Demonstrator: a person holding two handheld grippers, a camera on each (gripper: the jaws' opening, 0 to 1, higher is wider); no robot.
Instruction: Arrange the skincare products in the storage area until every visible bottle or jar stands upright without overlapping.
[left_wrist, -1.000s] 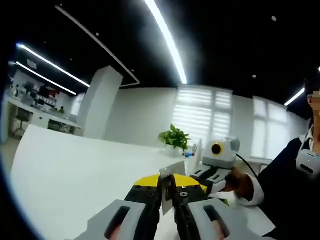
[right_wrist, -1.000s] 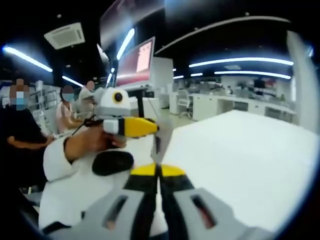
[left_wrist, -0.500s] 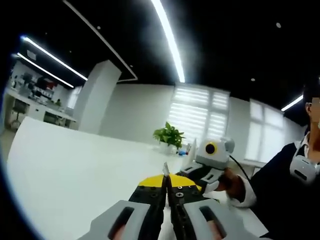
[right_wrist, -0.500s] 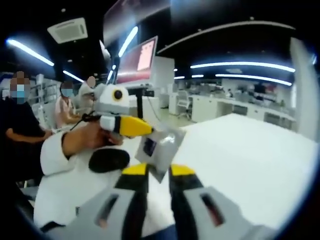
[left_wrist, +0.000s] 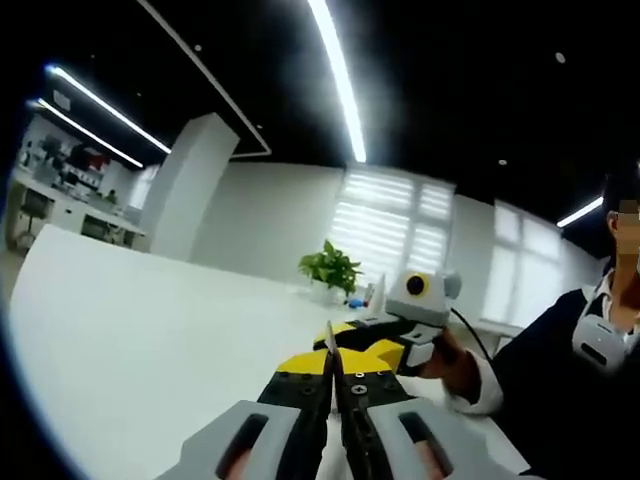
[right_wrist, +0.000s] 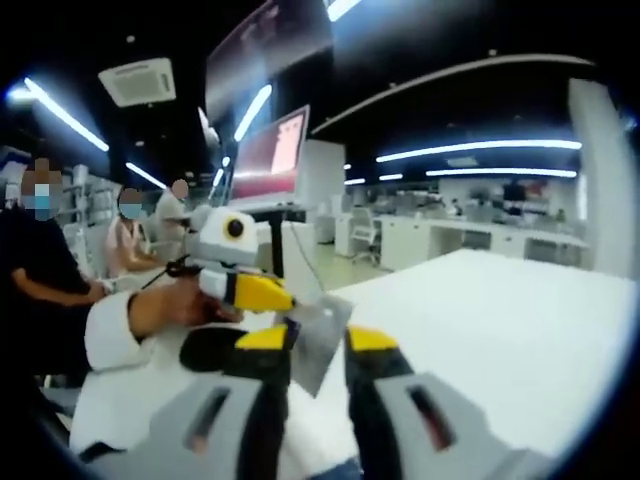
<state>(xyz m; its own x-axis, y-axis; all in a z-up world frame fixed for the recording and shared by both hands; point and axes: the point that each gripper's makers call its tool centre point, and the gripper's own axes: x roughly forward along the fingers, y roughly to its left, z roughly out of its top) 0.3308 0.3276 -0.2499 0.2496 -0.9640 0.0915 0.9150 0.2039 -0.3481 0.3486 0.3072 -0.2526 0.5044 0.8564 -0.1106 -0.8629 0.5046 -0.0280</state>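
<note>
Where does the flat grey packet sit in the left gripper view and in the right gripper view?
Left gripper view: the grey packet is edge-on, a thin sliver low at centre, pinched in the left gripper.
Right gripper view: the packet is broadside, low at centre, between the parted jaws of the right gripper.
Shared landmark: the white table.

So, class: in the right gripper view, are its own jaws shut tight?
No: the right gripper stands open, with a thin sachet between its jaws.

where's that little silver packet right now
In the right gripper view, the silver packet sits low at centre, between the right tool's open yellow-tipped jaws, with the left tool just beyond it.
</note>
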